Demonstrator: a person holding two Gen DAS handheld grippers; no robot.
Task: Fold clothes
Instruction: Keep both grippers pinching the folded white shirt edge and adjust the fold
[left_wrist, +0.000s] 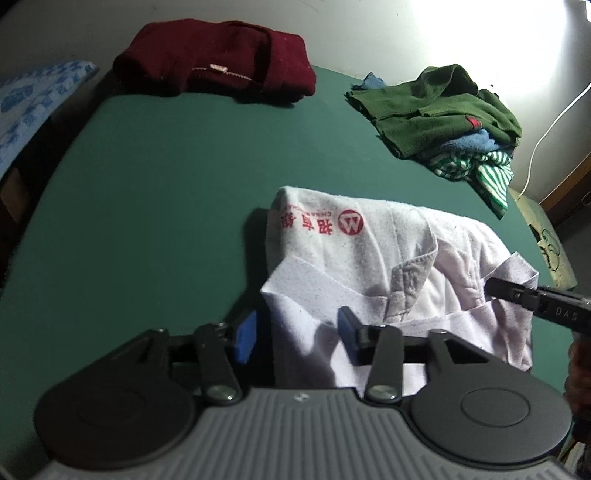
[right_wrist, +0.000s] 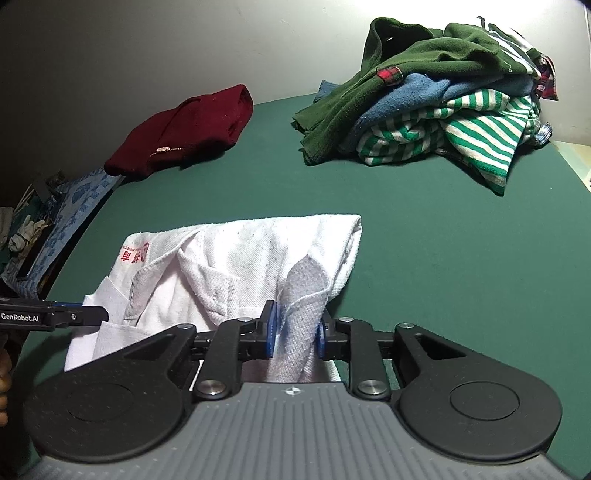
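1. A folded maroon sweater (left_wrist: 218, 61) lies at the far edge of the green table (left_wrist: 166, 192), well apart from the work.
2. A loose pile of clothes (right_wrist: 436, 96) sits at the far right: dark green on top, blue and green-striped below.
3. The white shirt (left_wrist: 373, 266) lies partly folded near the front edge, red logo print on its far left fold, collar showing.
4. The left gripper (left_wrist: 295, 332) stands with jaws apart around the shirt's near edge.
5. The right gripper (right_wrist: 295, 332) is clamped on a bunched fold of the shirt.
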